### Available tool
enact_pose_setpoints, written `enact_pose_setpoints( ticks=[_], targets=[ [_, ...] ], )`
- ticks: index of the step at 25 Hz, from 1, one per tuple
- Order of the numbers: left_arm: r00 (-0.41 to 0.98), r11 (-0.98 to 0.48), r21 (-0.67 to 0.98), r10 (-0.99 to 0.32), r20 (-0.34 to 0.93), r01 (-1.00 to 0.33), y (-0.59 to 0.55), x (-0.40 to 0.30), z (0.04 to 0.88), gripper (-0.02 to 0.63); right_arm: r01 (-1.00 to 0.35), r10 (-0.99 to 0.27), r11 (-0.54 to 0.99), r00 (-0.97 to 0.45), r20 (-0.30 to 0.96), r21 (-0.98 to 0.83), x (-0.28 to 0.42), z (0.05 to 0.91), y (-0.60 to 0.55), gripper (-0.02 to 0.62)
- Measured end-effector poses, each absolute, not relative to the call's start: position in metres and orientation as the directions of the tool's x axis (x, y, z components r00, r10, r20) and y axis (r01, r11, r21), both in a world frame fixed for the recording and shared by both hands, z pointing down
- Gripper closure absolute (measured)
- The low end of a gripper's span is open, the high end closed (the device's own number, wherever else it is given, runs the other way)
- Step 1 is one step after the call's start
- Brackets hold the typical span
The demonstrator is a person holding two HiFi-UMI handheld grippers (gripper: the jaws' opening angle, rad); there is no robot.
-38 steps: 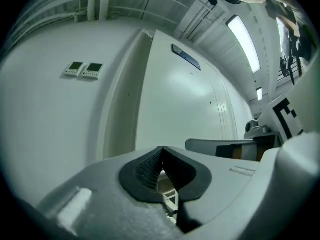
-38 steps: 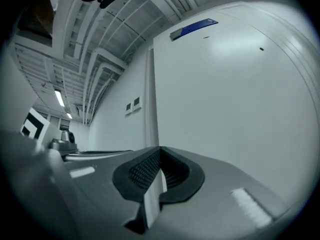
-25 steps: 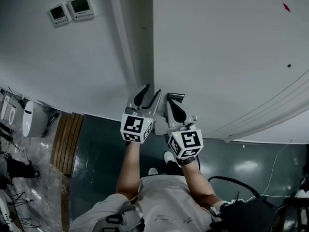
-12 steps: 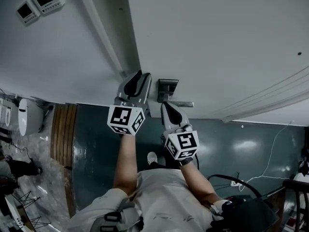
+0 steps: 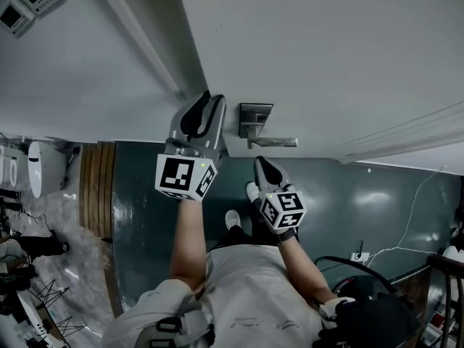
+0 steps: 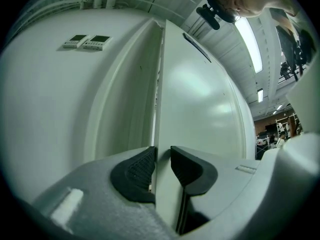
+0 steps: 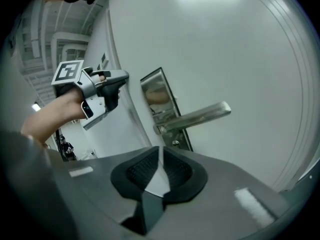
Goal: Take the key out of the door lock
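The lock plate (image 7: 159, 96) has its bottom end hidden behind the right gripper (image 7: 160, 156). A key there is too small to tell.

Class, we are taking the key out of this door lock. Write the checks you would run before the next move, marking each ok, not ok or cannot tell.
1. Left gripper on the door edge: jaws closing with the edge between them, ok.
2. Right gripper shut: ok.
3. Key held in the right gripper: cannot tell.
4. Keyhole below the handle shows no key sticking out: ok.
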State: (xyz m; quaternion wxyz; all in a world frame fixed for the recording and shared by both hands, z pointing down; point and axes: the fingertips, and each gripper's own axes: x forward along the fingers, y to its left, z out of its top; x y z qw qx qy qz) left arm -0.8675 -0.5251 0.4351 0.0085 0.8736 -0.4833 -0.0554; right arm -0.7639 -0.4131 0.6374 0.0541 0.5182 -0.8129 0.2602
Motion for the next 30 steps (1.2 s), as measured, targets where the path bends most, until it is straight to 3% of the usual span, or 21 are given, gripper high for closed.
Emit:
enact_pose_setpoints(
  ticks=[2, 4, 9, 13, 23, 27, 30],
  targets=[
    [0.525, -0.531, 0.072, -0.847, -0.085, -0.844, -0.525, -0.867, 0.434, 0.502, -0.856, -0.798, 0.312, -0.472, 0.374, -0.413, -0.76, 0.65, -0.418, 0.442],
    [0.523, -0.529, 0.075, -0.848, -0.08, -0.846, -0.524, -0.868, 0.433, 0.503, -0.85, -0.789, 0.285, -0.47, 0.396, -0.443, -0.757, 0.661, -0.421, 0.419],
    [0.515, -0.519, 0.08, -0.854, -0.071, -0.851, -0.523, -0.868, 0.434, 0.508, -0.827, -0.778, 0.241, -0.477, 0.409, -0.508, -0.754, 0.678, -0.432, 0.419],
    [0.508, -0.513, 0.085, -0.858, -0.067, -0.854, -0.522, -0.868, 0.435, 0.509, -0.733, -0.774, 0.223, -0.534, 0.341, -0.642, -0.76, 0.682, -0.446, 0.431],
    [0.494, -0.497, 0.074, -0.868, -0.055, -0.865, -0.521, -0.869, 0.434, 0.517, -0.308, -0.781, 0.092, -0.612, 0.123, -0.947, -0.773, 0.698, -0.474, 0.472],
    [0.484, -0.486, 0.068, -0.874, -0.051, -0.871, -0.521, -0.869, 0.433, 0.517, -0.05, -0.825, 0.043, -0.565, -0.007, -0.998, -0.773, 0.698, -0.486, 0.543],
    [0.47, -0.472, 0.049, -0.881, -0.046, -0.88, -0.522, -0.869, 0.434, 0.517, 0.047, -0.851, 0.044, -0.522, -0.062, -0.998, -0.774, 0.697, -0.488, 0.568]
  ],
)
